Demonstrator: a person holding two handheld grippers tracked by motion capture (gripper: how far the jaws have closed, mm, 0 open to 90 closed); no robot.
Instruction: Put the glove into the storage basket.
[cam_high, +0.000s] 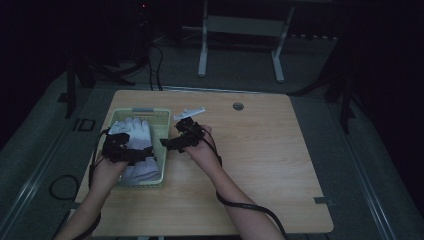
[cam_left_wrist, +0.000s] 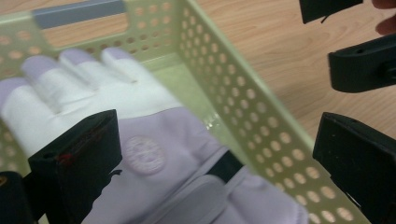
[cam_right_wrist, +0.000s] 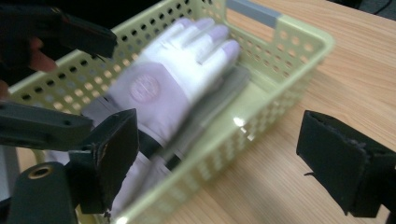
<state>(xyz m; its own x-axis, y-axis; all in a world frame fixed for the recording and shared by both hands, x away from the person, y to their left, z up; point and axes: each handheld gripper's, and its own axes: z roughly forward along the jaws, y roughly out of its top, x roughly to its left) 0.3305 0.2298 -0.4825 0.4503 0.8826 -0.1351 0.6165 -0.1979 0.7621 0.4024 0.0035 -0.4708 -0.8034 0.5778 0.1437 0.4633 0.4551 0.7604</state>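
High view: wooden table (cam_high: 260, 165), largest item, beneath both claws. Pale green perforated basket (cam_high: 162, 131) on its left part, directly under the left gripper (cam_high: 131, 151) and just to the left of the right gripper (cam_high: 176, 141). White and lilac glove (cam_high: 138, 131) flat inside the basket, fingers pointing away from the person, partly covered by the left gripper. Small white strip (cam_high: 189, 113) on the table just beyond the right gripper, apart from it.

Left gripper view: jaws spread wide, nothing pinched. Glove (cam_left_wrist: 140, 135) below and between the jaws, round emblem up, nearer the left-hand jaw, not touched by either pad. Basket wall (cam_left_wrist: 243, 116) running diagonally between the jaws, right-hand jaw over the bare table (cam_left_wrist: 280, 60) outside it. Right gripper (cam_left_wrist: 362, 63) at upper right, farther off.

Right gripper view: jaws spread wide, empty. Basket (cam_right_wrist: 280, 60) ahead and to the left, near wall crossing between the jaws; glove (cam_right_wrist: 173, 79) beyond the left-hand jaw, blurred, second darker layer under it, identity not determinable. Right-hand jaw over bare table (cam_right_wrist: 289, 186). Left gripper (cam_right_wrist: 70, 35) at upper left, above the basket.
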